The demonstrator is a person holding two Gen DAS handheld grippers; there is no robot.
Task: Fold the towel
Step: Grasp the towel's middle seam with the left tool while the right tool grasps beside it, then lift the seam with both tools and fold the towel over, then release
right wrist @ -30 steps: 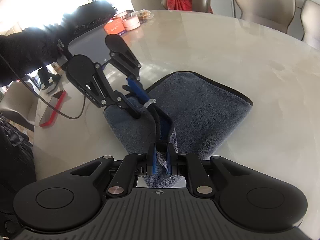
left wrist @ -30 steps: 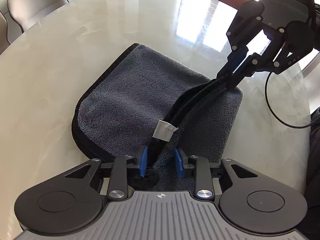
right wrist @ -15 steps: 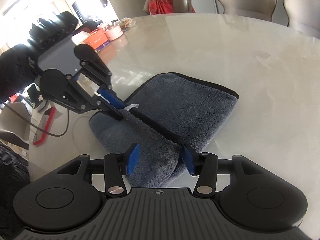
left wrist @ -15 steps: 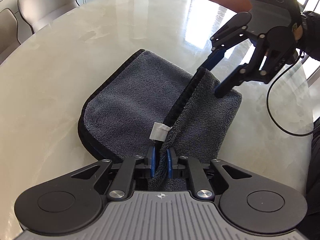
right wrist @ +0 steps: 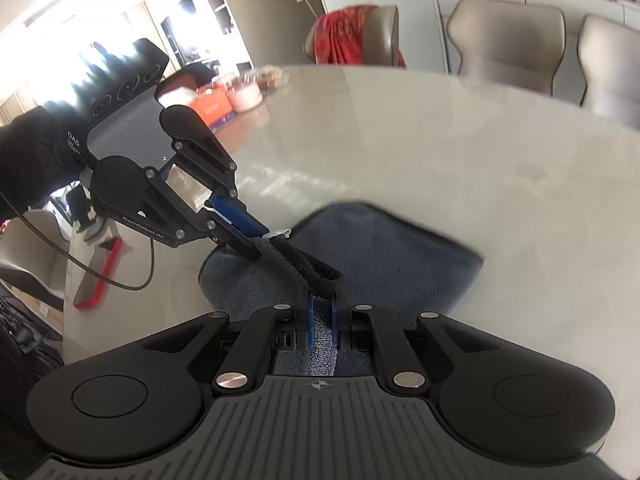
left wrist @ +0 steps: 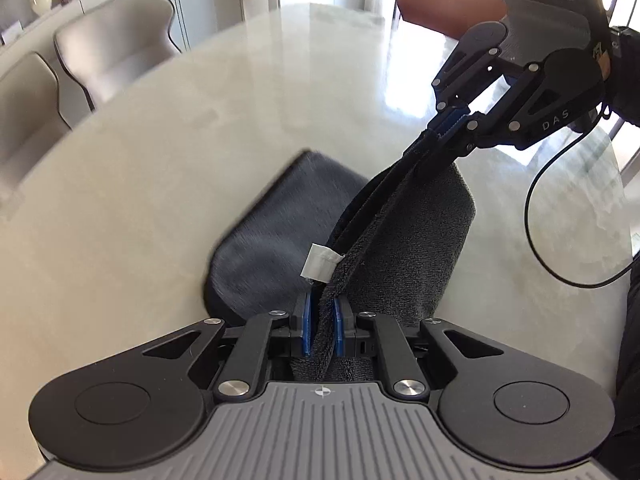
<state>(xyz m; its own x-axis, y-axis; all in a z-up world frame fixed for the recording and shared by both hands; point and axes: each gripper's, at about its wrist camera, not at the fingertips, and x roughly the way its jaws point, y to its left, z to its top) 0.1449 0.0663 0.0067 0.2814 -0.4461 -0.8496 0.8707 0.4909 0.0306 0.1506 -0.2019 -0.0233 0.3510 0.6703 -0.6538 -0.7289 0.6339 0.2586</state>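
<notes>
A dark grey towel [left wrist: 416, 240] with black edging lies folded on the pale marble table [left wrist: 140, 168]. Its near edge, carrying a white tag [left wrist: 322, 266], is lifted and stretched taut between both grippers. My left gripper [left wrist: 322, 322] is shut on one end of that edge. Up to the right, my right gripper [left wrist: 430, 138] is shut on the other end. In the right wrist view the right gripper [right wrist: 322, 322] pinches grey cloth, and the left gripper [right wrist: 256, 244] holds the hem by the tag. The rest of the towel [right wrist: 392, 256] hangs down to the table, blurred.
Beige chairs [left wrist: 112, 40] stand beyond the table's far edge. An orange box [right wrist: 214, 108] and a pink tub [right wrist: 245, 96] sit at the table's far side. A chair draped with red cloth [right wrist: 352, 36] stands behind. A black cable [left wrist: 560, 272] hangs from the right gripper.
The left gripper shut on the hem first. The right gripper opened half a second ago and has shut again on the hem. Both grippers have risen, lifting the edge off the table.
</notes>
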